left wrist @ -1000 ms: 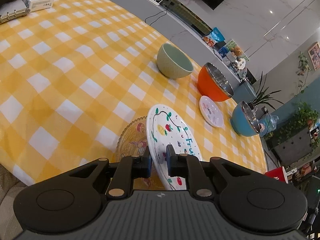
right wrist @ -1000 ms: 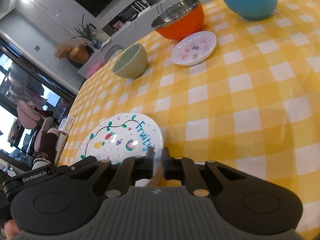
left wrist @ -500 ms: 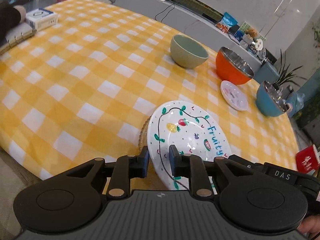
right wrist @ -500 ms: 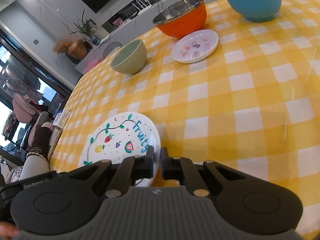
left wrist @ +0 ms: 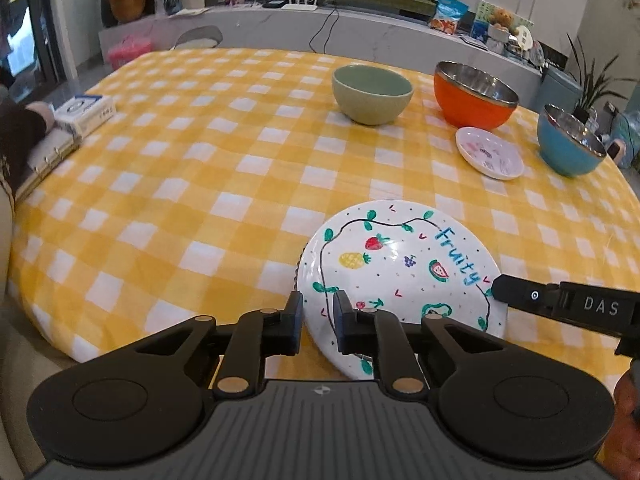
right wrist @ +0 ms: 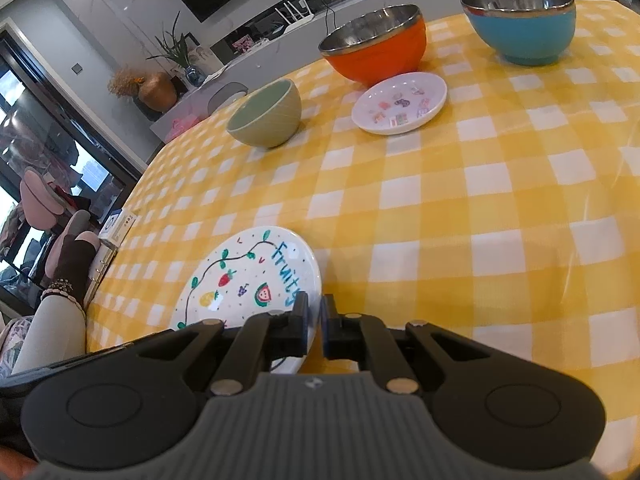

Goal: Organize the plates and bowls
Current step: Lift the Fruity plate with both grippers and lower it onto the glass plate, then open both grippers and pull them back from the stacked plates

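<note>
**Item 1, nearest.** Left gripper [left wrist: 318,314]: fingers narrow, just closed further, pinching the near-left rim of the round white ceramic plate painted with fruit and the word "Fruity" [left wrist: 400,272].

**Item 2.** Right gripper [right wrist: 314,320]: fingers nearly together, clamped on the same plate's opposite rim.

**Item 3.** The plate sits low over the yellow-and-white checked table [left wrist: 200,184]. A scalloped clear-glass dish edge [left wrist: 299,268] peeks out beneath its left side.

**Handling note.** Likely step: seating the plate on the glass dish. Keep both grips level, centre the plate, and let go on both sides together so it does not tip or slide.

**Items beyond.**
- Small white patterned saucer [left wrist: 490,154].
- Blue steel-lined bowl [left wrist: 568,140].
- Orange steel-lined bowl [left wrist: 474,96].
- Pale green ceramic bowl [left wrist: 372,94].
</note>
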The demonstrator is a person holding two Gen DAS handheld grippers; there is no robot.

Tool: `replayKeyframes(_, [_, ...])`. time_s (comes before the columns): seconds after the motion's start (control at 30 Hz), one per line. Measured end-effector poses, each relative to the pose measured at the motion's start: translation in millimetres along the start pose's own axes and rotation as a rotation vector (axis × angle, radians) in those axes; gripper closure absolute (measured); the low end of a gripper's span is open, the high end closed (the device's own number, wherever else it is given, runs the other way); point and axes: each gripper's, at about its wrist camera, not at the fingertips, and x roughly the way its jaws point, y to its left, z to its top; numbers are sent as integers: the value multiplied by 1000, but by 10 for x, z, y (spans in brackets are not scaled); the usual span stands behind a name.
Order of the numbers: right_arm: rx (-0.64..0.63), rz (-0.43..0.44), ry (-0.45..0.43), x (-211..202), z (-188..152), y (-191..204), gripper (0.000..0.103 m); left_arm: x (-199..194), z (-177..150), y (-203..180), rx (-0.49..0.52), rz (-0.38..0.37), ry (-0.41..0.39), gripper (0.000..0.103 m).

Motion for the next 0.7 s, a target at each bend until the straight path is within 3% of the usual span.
replayKeyframes(0.17, [-1, 0, -1, 0, -5, 3, 99, -29, 32, 57, -22, -32, -28, 84])
replayKeyframes(0.33, [-16, -2, -6, -36, -7, 33, 95, -18, 86, 230, -82, -42, -55, 60])
replayKeyframes(0.43, [-28, -7, -5, -72, -22, 46, 94, 38, 88, 310, -114, -65, -30, 60])
replayKeyframes(0.5, [-31, -15, -1, -80, -33, 38, 94, 72, 80, 353, -143, -106, -11, 60])
replayKeyframes(0.57, [-26, -15, 8, -71, -37, 22, 96, 88, 71, 360, -152, -134, 1, 76])
replayKeyframes(0.7, [-52, -15, 9, -52, -40, 57, 100, 101, 58, 329, -135, -128, 8, 86])
